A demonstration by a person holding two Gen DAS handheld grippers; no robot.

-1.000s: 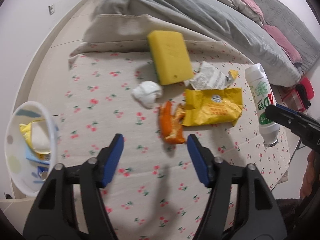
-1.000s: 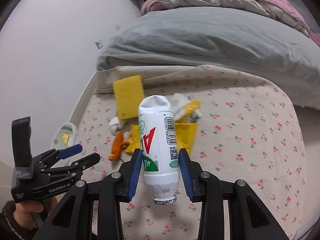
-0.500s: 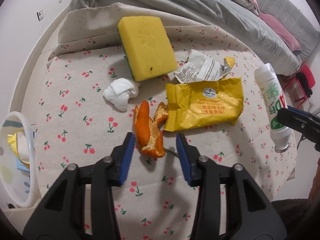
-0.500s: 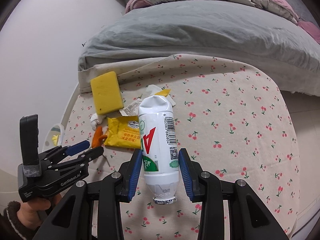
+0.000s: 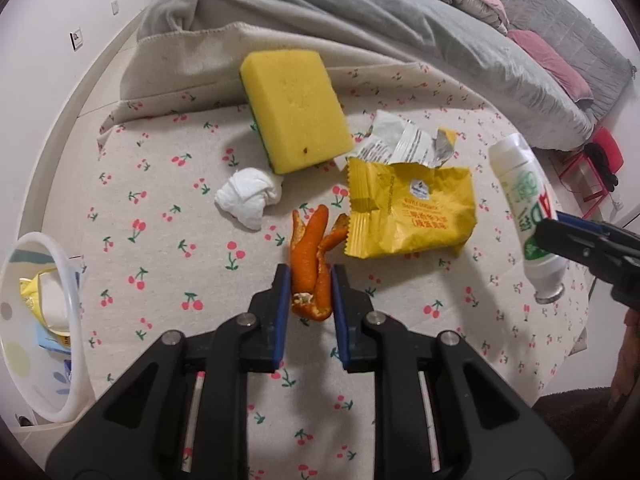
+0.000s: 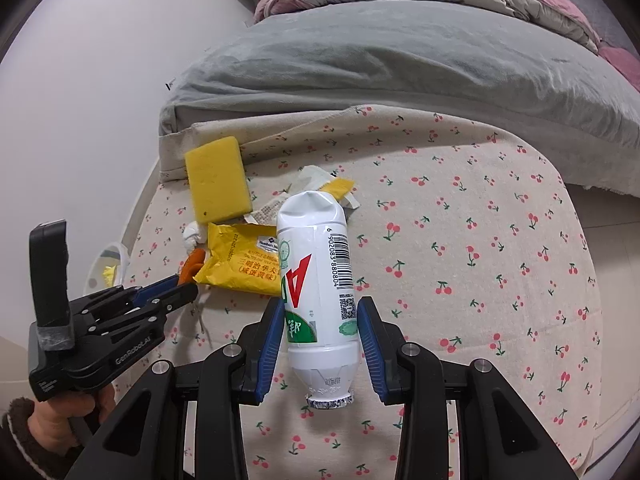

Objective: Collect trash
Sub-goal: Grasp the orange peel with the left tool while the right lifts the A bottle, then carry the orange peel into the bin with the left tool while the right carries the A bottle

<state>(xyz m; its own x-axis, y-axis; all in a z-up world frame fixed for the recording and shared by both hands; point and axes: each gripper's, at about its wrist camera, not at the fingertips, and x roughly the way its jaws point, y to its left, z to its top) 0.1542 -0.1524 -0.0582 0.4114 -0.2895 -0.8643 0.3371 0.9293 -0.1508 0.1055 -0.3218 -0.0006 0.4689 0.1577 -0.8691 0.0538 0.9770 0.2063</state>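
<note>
An orange peel (image 5: pixel 310 256) lies on the cherry-print cloth (image 5: pixel 180 280), and my left gripper (image 5: pixel 307 280) is shut on its near end, blue pads pressing it from both sides. My right gripper (image 6: pixel 320 316) is shut on a white drink bottle (image 6: pixel 316 280), held upside down above the cloth; the bottle (image 5: pixel 528 208) also shows at the right edge of the left wrist view. Beside the peel lie a yellow snack wrapper (image 5: pixel 408 208), a crumpled white tissue (image 5: pixel 248 196), a torn white wrapper (image 5: pixel 404 144) and a yellow sponge (image 5: pixel 294 108).
A white plastic bin (image 5: pixel 70 292) with some trash inside stands at the left, off the cloth's edge. A bed with a grey blanket (image 5: pixel 360 20) rises behind the cloth. A red stool (image 5: pixel 600 160) stands at the far right. A sleeved hand (image 6: pixel 52 412) holds the left gripper.
My left gripper came down onto the orange peel and its jaws went from wide open to shut on it. The right gripper kept its hold on the bottle.
</note>
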